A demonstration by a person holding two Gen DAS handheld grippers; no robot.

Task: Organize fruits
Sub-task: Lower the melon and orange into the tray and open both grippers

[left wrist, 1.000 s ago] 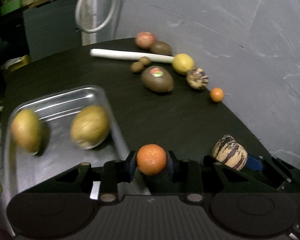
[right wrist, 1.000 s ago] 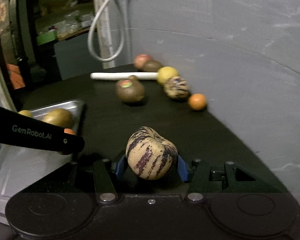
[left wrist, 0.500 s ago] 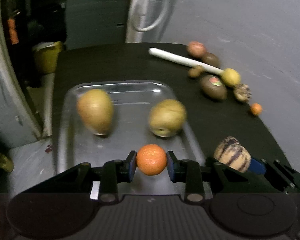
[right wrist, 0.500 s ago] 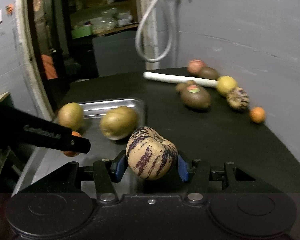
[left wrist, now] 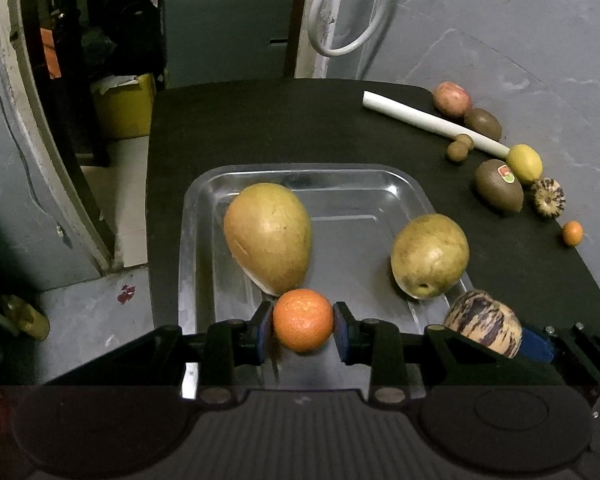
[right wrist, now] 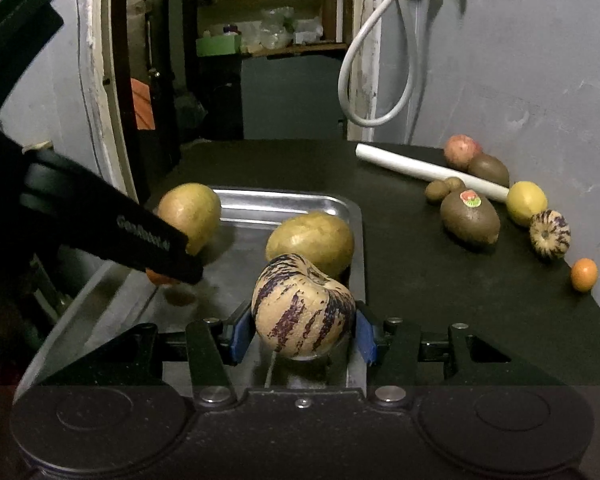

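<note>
Left hand-held gripper (left wrist: 302,332) clamped, right hand-held gripper (right wrist: 305,334) clamped

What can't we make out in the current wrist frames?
- Orange in the right wrist view: mostly hidden behind the left gripper's black finger.
- Metal tray, near edge: covered by gripper bodies in both views.
- Sticker on the brown fruit: print too small to read.
- Striped melon in the right gripper: underside hidden, tray contact unclear.
</note>
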